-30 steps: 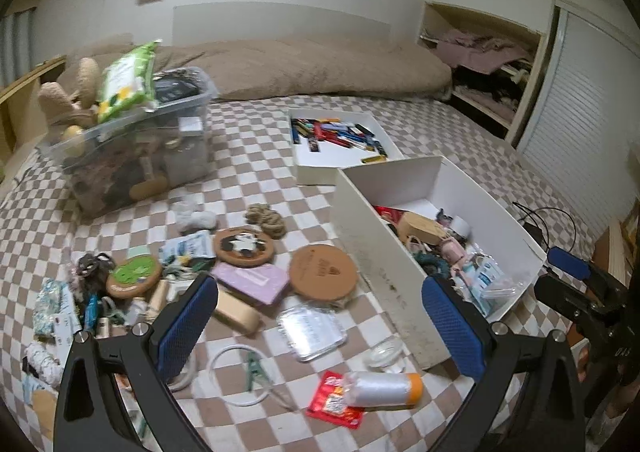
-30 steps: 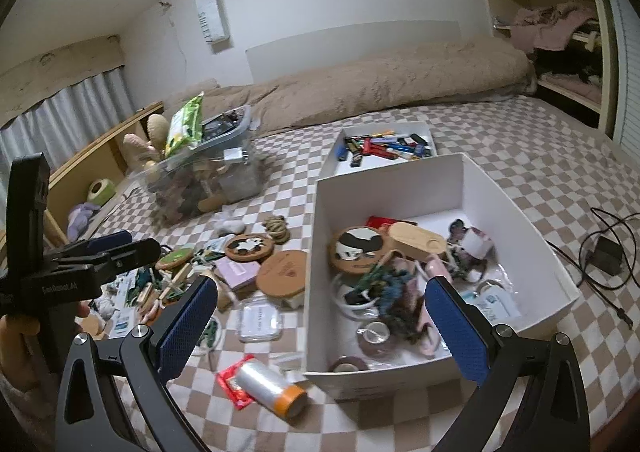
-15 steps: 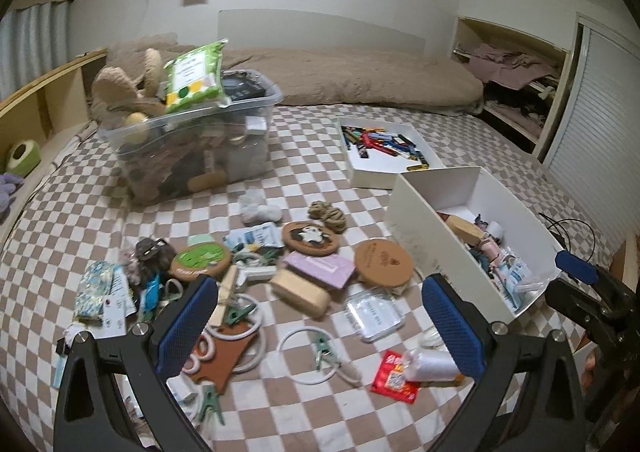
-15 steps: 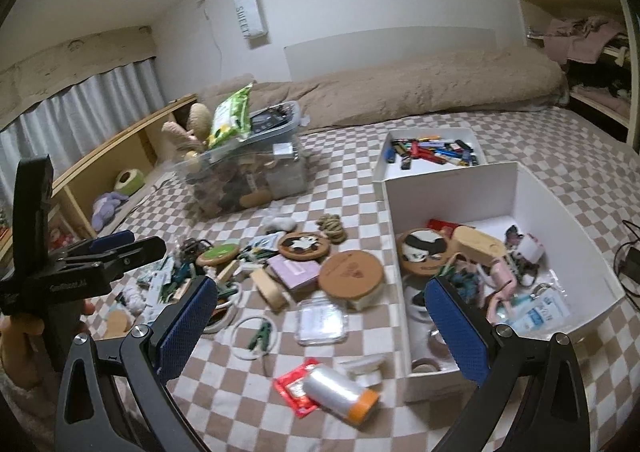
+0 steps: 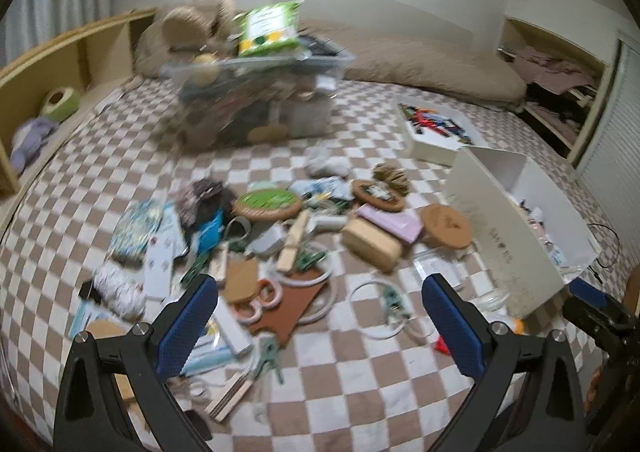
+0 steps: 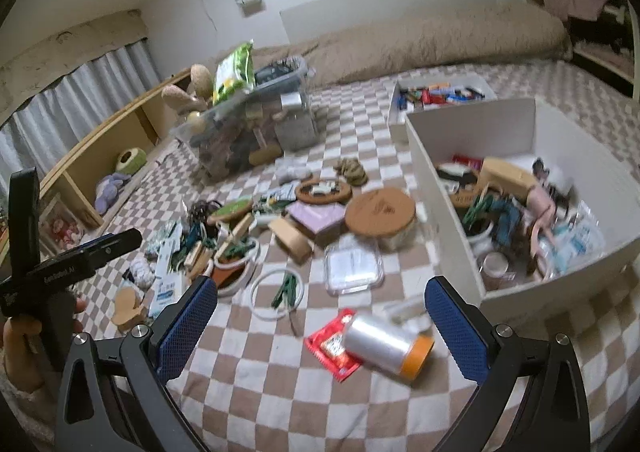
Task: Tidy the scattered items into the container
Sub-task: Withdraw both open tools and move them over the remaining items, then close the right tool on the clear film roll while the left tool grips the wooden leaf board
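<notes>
Left wrist view: left gripper (image 5: 320,316) jaws wide apart, empty, above the clutter left of the white box (image 5: 504,236). Risk: overlapped pile, a pinch may snag the white ring (image 5: 376,310) with its green clip.

Right wrist view: right gripper (image 6: 322,318) spread, empty. Clear roll (image 6: 386,344) on the red packet (image 6: 332,344) just before the white box (image 6: 448,187); may roll. Cork-lidded jar (image 6: 380,213) beside the box's left wall.

A checkered bedspread (image 6: 280,392) covers the bed. At its far side sits a clear storage bin (image 6: 256,123) packed full, a green packet (image 6: 234,69) on top. A long beige pillow (image 6: 432,37) lies along the wall. A wooden shelf (image 5: 60,63) holds a green-rimmed bowl (image 5: 60,101).
</notes>
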Demonstrator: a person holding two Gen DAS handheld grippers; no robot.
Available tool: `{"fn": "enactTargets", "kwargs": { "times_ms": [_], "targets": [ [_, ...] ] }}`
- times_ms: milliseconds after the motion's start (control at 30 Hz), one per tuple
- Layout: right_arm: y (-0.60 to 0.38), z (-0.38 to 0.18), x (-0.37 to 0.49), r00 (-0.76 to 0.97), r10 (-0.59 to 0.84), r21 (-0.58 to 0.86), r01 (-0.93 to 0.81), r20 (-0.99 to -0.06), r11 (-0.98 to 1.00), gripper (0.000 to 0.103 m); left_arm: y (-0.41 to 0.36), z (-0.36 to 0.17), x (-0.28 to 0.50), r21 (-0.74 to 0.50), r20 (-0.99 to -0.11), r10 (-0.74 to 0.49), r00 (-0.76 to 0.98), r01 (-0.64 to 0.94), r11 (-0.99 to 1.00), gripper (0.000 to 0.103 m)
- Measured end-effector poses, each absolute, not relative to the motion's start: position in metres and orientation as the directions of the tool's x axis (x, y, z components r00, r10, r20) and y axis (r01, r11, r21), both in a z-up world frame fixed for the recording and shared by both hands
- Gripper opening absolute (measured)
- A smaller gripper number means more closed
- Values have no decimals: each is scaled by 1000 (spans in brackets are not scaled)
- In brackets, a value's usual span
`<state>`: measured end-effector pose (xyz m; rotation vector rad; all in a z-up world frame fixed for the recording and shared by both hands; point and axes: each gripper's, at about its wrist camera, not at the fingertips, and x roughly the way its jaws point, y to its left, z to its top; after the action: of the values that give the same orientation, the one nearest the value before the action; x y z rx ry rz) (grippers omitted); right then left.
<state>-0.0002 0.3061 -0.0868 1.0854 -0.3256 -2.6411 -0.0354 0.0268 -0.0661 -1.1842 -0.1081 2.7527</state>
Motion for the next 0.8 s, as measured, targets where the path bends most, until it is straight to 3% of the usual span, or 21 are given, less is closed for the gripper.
{"fn": "enactTargets", "kwargs": {
  "times_ms": [300, 800],
  "targets": [
    [288, -116, 5, -647, -279, 288, 95, -710, -953, 103, -17, -104, -27, -84, -776, 39, -630, 42, -996, 103],
    [286, -159, 0, -618, -77, 194, -124, -782, -973, 103, -88, -155, -10, 10, -856, -152, -493, 279, -960, 103]
  ]
}}
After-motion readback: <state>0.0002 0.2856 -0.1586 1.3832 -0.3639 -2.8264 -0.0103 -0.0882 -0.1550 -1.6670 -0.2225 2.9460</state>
